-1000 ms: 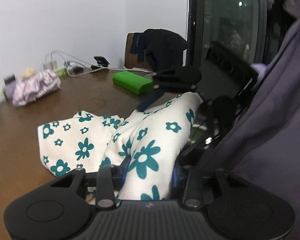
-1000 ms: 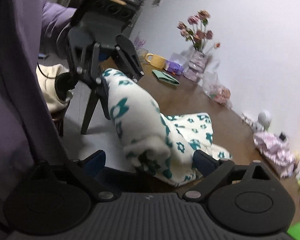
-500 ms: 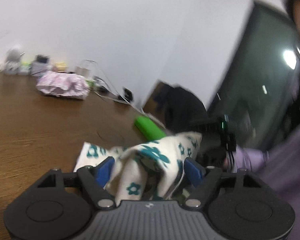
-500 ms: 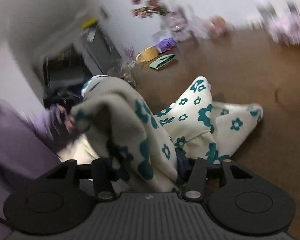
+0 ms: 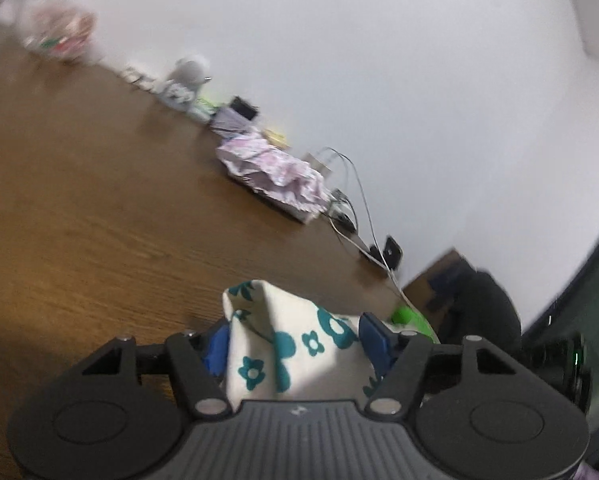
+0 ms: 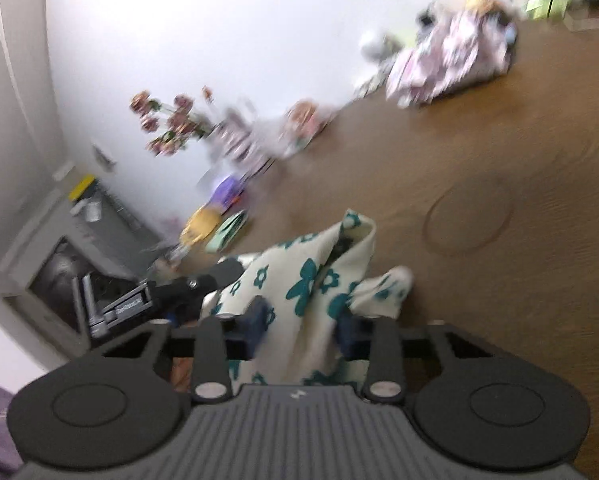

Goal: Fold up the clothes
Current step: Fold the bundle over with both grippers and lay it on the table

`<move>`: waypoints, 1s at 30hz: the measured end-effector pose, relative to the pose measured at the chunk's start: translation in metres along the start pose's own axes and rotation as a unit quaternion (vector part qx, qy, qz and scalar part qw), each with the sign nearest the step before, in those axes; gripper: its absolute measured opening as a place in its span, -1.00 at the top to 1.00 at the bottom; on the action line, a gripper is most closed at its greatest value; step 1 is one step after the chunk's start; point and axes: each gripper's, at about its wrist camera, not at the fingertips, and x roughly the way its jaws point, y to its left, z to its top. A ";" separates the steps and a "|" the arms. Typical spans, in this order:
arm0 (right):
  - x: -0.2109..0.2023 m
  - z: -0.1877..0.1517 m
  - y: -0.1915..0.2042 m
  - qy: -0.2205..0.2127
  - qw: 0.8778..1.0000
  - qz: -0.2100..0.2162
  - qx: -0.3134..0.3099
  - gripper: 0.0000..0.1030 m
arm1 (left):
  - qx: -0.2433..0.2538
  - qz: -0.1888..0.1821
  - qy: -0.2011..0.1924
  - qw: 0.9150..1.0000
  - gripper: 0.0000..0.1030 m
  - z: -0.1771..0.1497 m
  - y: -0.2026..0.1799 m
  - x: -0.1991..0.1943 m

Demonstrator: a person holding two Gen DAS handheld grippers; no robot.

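Both grippers, left gripper (image 5: 293, 344) and right gripper (image 6: 301, 322), are closing their jaws around bunched floral garment (image 6: 311, 280) over the table (image 5: 79, 200); regrasp underway; next likely lifting and spreading it.

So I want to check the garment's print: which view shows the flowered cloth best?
The right wrist view: the flowered cloth spreads out ahead of the right tool across the wooden table, with many teal flowers showing, though blurred. The left wrist view shows only a small bunched fold between the left tool's fingers.
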 end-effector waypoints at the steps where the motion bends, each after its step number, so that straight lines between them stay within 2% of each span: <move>1: 0.004 -0.001 0.000 -0.003 1.000 -0.017 -0.004 0.49 | -0.012 0.003 0.000 1.000 -0.23 0.001 0.000 0.004; 3: 0.013 -0.008 0.002 -0.001 0.998 -0.062 -0.019 0.49 | 0.000 0.030 0.010 1.000 -0.22 0.001 -0.005 0.014; 5: 0.016 -0.011 0.003 -0.005 0.997 -0.080 -0.022 0.49 | 0.027 0.064 0.017 0.997 -0.23 -0.001 -0.014 0.023; 8: 0.006 -0.009 0.016 -0.017 0.989 -0.129 -0.066 0.22 | 0.046 0.077 0.024 0.996 -0.27 -0.003 -0.023 0.024; 10: -0.005 -0.010 0.029 -0.036 0.981 -0.160 -0.103 0.21 | 0.045 0.086 0.025 0.995 -0.43 0.000 -0.021 0.025; 11: -0.010 -0.011 0.036 -0.049 0.977 -0.170 -0.118 0.21 | 0.039 0.089 0.027 0.995 -0.44 0.000 -0.020 0.027; 13: -0.018 -0.012 0.051 -0.070 0.973 -0.169 -0.143 0.22 | 0.039 0.095 0.028 0.994 -0.44 -0.001 -0.019 0.030; 15: -0.014 -0.013 0.065 -0.071 0.971 -0.153 -0.168 0.29 | 0.047 0.101 0.027 0.993 -0.44 -0.005 -0.022 0.030; 18: 0.012 -0.030 0.083 -0.030 0.964 -0.158 -0.211 0.42 | 0.056 0.117 0.035 0.991 -0.44 -0.004 -0.028 0.030; 20: 0.021 -0.042 0.084 -0.020 0.958 -0.167 -0.231 0.42 | 0.056 0.120 0.040 0.990 -0.44 0.000 -0.028 0.026; 21: 0.021 -0.046 0.083 -0.024 0.957 -0.166 -0.236 0.42 | 0.055 0.122 0.039 0.990 -0.42 0.003 -0.027 0.021; 23: 0.017 -0.049 0.079 -0.029 0.960 -0.161 -0.226 0.42 | 0.057 0.127 0.017 0.990 -0.25 0.014 -0.033 0.001; 24: 0.015 -0.050 0.079 -0.031 0.961 -0.161 -0.223 0.40 | 0.083 0.128 -0.009 0.988 0.10 0.016 -0.044 -0.012; 25: 0.013 -0.051 0.078 -0.034 0.961 -0.160 -0.222 0.39 | 0.109 0.128 -0.034 0.985 0.31 0.018 -0.056 -0.025; 26: 0.013 -0.052 0.077 -0.037 0.961 -0.159 -0.223 0.38 | 0.150 0.117 -0.061 0.980 0.31 0.017 -0.072 -0.037; 27: 0.013 -0.053 0.077 -0.039 0.961 -0.158 -0.224 0.36 | 0.180 0.110 -0.068 0.975 0.31 0.014 -0.085 -0.042; 30: 0.006 -0.047 0.081 -0.057 0.961 -0.157 -0.222 0.33 | 0.225 0.110 -0.031 0.968 0.28 0.002 -0.104 -0.025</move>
